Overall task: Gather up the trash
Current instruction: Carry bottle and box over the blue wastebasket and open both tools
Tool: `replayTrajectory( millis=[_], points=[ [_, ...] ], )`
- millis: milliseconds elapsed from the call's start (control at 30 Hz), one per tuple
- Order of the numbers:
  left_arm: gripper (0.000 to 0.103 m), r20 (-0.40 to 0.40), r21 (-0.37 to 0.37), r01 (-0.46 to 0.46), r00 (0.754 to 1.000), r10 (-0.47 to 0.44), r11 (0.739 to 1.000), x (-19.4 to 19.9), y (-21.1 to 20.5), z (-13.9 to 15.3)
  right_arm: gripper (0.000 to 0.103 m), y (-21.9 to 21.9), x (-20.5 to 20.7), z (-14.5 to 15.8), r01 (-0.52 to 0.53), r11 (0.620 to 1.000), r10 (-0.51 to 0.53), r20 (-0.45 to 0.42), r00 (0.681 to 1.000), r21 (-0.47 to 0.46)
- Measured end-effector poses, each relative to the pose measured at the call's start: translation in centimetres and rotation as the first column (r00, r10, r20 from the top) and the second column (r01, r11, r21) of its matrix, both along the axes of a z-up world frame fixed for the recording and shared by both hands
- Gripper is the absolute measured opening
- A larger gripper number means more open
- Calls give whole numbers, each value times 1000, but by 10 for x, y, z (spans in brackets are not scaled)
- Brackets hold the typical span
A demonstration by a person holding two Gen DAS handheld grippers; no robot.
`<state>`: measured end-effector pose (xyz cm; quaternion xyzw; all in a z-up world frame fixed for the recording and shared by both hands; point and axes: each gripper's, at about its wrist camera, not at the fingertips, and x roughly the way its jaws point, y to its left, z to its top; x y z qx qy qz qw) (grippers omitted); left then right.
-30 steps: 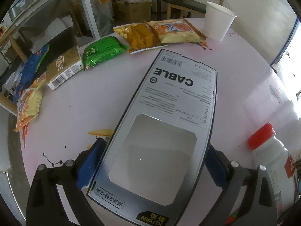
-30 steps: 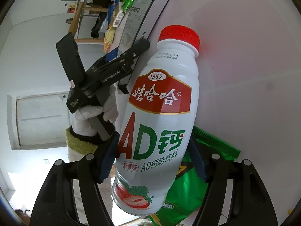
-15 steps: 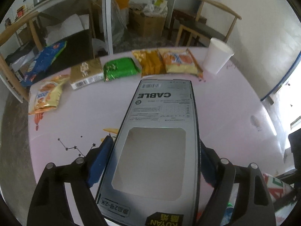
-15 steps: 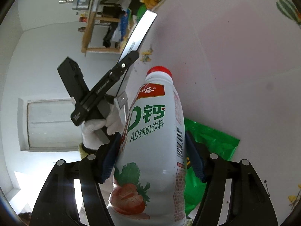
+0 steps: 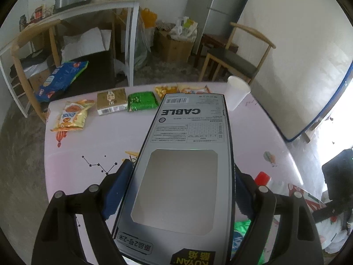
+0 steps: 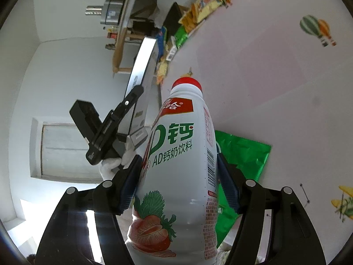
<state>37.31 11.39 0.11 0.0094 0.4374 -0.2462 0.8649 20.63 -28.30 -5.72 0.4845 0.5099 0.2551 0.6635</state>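
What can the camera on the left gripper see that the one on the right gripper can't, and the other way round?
Only the left view shows the white paper cup, the wooden chair and the blue bag. Only the right view shows the strawberry picture on the milk bottle, the gloved hand and the balloon print. Both show the grey cable box, the pink table, the row of snack packets and the bottle's red cap.

The left tongs (image 5: 181, 190) clamp a grey cable box (image 5: 187, 154) by its long edges, above the pink surface (image 5: 92, 141). Along the far edge lie snack packets (image 5: 72, 116), a green packet (image 5: 142, 101) and a white paper cup (image 5: 237, 92).
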Motion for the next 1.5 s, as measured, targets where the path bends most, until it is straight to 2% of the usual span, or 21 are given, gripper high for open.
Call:
replayTrajectory(
  millis=[267,467,633,833,933,1033,1100,1200,1267,1333,1500],
  points=[
    [82,99,-55,1,995,4,998,-44,2,57,63,-34,-38,30,84,996,-87,95,992,30],
    [82,163,-95,32,987,-16,995,-83,-9,97,63,-64,-77,56,156,986,-166,177,970,65],
    [82,195,-135,94,979,-67,986,-119,-39,124,63,-91,-100,72,220,972,-234,226,946,87],
    [82,192,-100,231,959,-209,968,-159,-110,130,63,-144,-166,73,325,937,-348,275,896,125],
    [82,175,-94,317,938,-298,944,-176,-156,128,63,-181,-212,68,425,894,-447,276,851,139],
    [82,145,-109,415,906,-398,903,-189,-204,121,63,-216,-258,61,531,837,-546,271,793,135],
    [82,120,-110,481,875,-469,870,-198,-242,113,63,-243,-294,53,610,782,-620,262,739,129],
    [82,68,-92,567,823,-563,818,-210,-303,91,63,-270,-328,36,690,713,-697,233,678,124],
    [82,30,-80,605,796,-605,792,-219,-338,75,63,-289,-350,14,739,662,-747,187,637,125],
    [82,-19,-69,643,764,-645,763,-224,-378,51,63,-302,-361,-10,772,624,-781,136,609,125],
    [82,-143,-37,688,714,-685,725,-223,-466,-10,63,-334,-360,-81,836,532,-843,-5,538,136]
  ],
)
